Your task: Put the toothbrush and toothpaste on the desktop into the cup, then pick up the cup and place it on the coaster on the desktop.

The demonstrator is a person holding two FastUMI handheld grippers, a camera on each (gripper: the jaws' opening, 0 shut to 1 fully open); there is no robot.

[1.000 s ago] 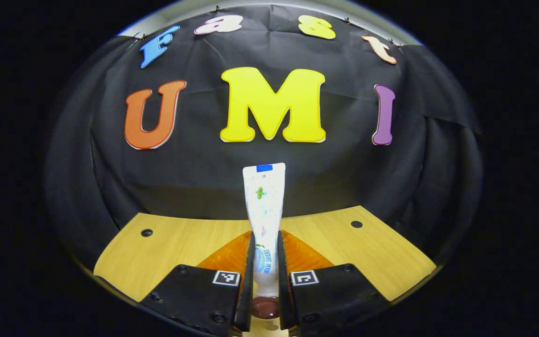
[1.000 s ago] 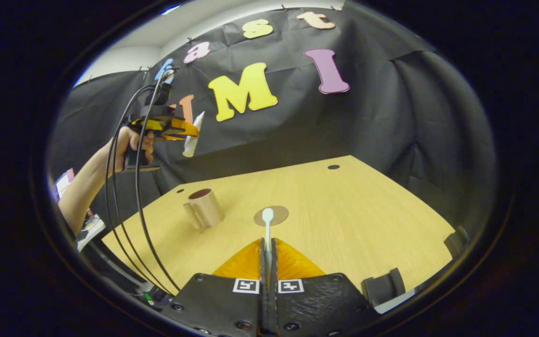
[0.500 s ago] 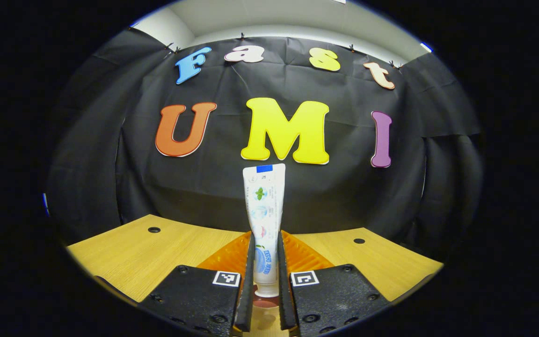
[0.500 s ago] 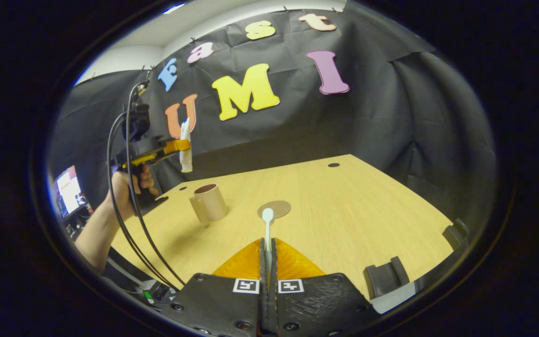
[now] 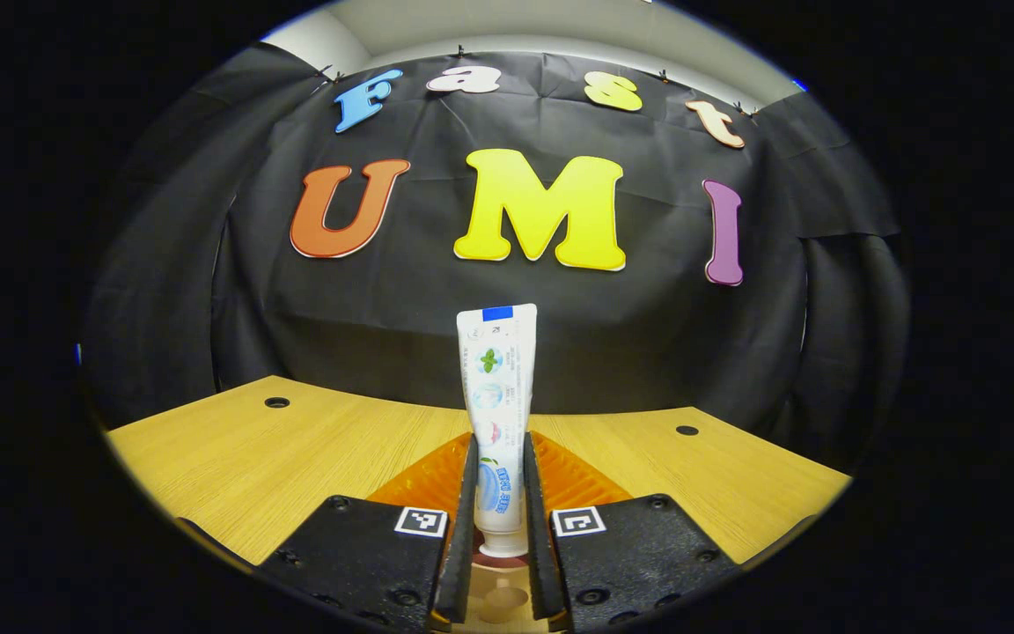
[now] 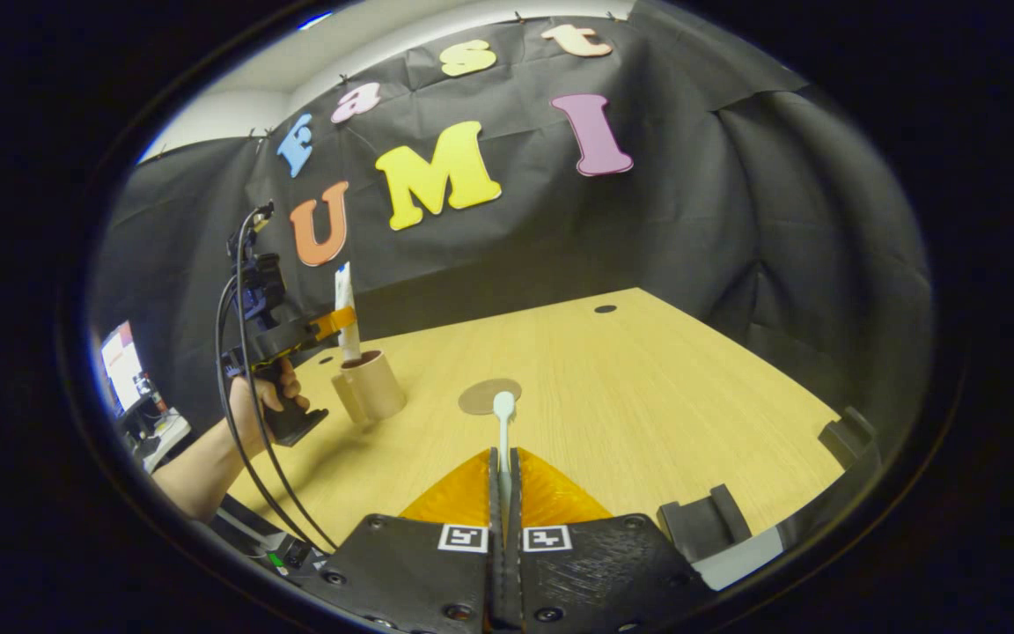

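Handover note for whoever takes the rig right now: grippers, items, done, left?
Left gripper: shut on the toothpaste, held upright with its lower end at the cup mouth.
Right gripper: shut on the toothbrush, above the table.
Coaster: bare, right of the cup.
Done: both items picked up.
Left: drop both into the cup, move the cup onto the coaster.

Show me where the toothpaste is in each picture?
Left gripper view: the toothpaste stands upright at bottom centre, pinched between the left gripper fingers.
Right gripper view: the toothpaste is small at the left, held upright just above the cup.
Shared landmark: the wooden desktop.
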